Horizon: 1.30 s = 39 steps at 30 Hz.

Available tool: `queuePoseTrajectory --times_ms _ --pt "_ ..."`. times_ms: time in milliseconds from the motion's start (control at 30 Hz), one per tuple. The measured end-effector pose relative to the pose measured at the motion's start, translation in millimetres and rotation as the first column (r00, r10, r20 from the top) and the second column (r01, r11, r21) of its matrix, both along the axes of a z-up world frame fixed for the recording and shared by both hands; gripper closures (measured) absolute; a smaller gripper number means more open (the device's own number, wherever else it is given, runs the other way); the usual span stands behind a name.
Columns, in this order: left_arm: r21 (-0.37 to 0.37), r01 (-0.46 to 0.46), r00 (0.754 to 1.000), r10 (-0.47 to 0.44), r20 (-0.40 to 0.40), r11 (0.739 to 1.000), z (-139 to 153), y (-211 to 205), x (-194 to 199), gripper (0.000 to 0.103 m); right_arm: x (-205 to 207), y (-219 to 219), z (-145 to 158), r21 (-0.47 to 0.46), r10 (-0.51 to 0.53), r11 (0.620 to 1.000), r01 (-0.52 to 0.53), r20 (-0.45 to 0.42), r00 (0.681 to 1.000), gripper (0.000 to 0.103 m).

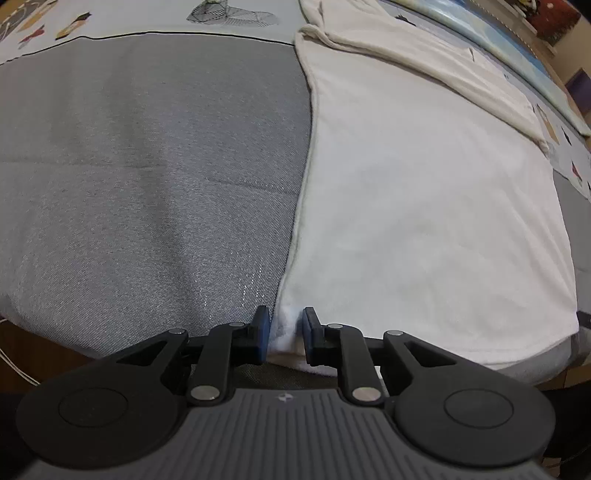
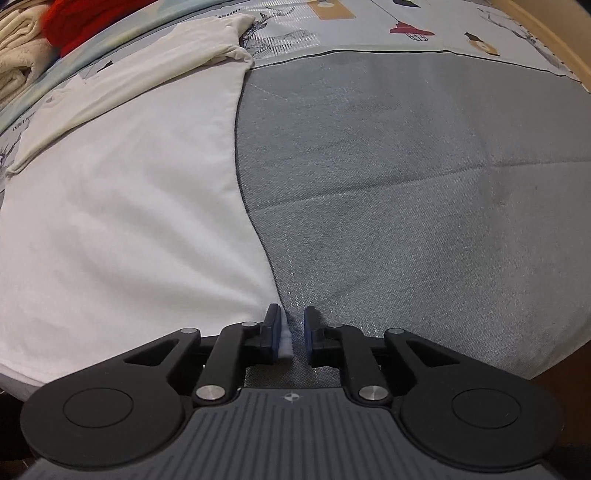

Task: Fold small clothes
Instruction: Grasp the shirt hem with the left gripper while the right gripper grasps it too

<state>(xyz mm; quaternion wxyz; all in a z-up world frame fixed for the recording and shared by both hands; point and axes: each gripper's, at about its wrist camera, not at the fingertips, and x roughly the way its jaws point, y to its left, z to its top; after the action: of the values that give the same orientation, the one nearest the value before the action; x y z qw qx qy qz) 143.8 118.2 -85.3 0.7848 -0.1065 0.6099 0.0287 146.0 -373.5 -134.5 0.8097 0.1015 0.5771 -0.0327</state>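
Your left gripper [image 1: 286, 334] stood over the near left corner of the white garment [image 1: 424, 206], jaws slightly parted; the corner fabric bunched between the blue pads [image 1: 263, 338] but filled only part of the gap, and I judged it loose, not clamped. Your right gripper [image 2: 290, 336] stood at the near right corner of the same garment [image 2: 122, 206]; a sliver of white hem lay against the inner pad [image 2: 275, 338] while the outer one stood clear of it, so that grip was open as well.

Beyond the grippers the garment lay flat on the grey cover [image 1: 147, 166], its body smooth, its side edges running straight away from you. At the far end a cream fold [image 1: 406, 48], likely sleeve or collar, lay turned over across it, towards the patterned bedsheet [image 2: 424, 26].

To do this step well, you needed both corners seated equally deep before closing. You needed matched tension across the hem, and a lift kept level so the fold line fell square.
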Motion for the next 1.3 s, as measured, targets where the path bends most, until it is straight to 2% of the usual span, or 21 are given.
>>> queuePoseTrajectory --times_ms 33,100,200,333,600,1000,1133,1233,1267,1300 --pt "-0.001 -0.008 1.0 0.008 0.002 1.0 0.3 -2.2 1.3 0.083 -0.2 -0.4 0.5 0.004 -0.001 1.0 0.001 0.001 1.0 0.088" --pt "-0.003 -0.018 1.0 0.018 0.004 1.0 2.0 -0.8 -1.4 0.083 -1.3 -1.1 2.0 0.011 0.0 1.0 0.0 0.007 1.0 0.074" --pt "-0.007 -0.02 1.0 0.02 0.006 1.0 4.9 0.5 -4.8 0.083 -1.9 0.6 2.9 -0.016 -0.003 1.0 0.003 0.004 1.0 0.06" --pt "-0.017 -0.028 1.0 0.028 0.006 0.999 5.3 2.5 -6.3 0.083 -1.5 -0.5 3.2 -0.002 -0.019 1.0 0.019 0.004 1.0 0.06" --pt "-0.023 -0.025 1.0 0.025 -0.01 0.999 0.0 4.6 -1.1 0.083 -2.0 10.3 -0.4 -0.016 0.028 0.999 -0.028 -0.004 1.0 0.06" --pt "-0.023 -0.047 0.999 0.047 -0.003 0.999 0.4 8.4 -4.2 0.082 -3.9 1.6 11.3 0.092 -0.019 0.996 0.012 0.073 0.997 0.061" --pt "-0.017 -0.019 1.0 0.019 -0.014 1.0 -3.0 2.9 -2.2 0.082 0.1 9.5 -2.1 0.072 0.021 0.997 -0.022 0.012 1.0 0.061" --pt "-0.008 -0.011 1.0 0.01 -0.017 1.0 -5.1 1.2 -0.8 0.082 0.8 18.2 -3.8 0.059 0.071 0.996 -0.071 0.013 0.997 0.059" --pt "-0.006 -0.009 1.0 0.009 -0.017 1.0 -5.7 0.7 -0.2 0.082 0.9 21.2 -4.7 0.054 0.09 0.994 -0.09 0.012 0.996 0.06" --pt "-0.003 -0.005 1.0 0.005 -0.015 1.0 -6.3 0.3 -0.4 0.082 0.5 25.2 -5.0 0.042 0.112 0.993 -0.113 0.013 0.994 0.069"
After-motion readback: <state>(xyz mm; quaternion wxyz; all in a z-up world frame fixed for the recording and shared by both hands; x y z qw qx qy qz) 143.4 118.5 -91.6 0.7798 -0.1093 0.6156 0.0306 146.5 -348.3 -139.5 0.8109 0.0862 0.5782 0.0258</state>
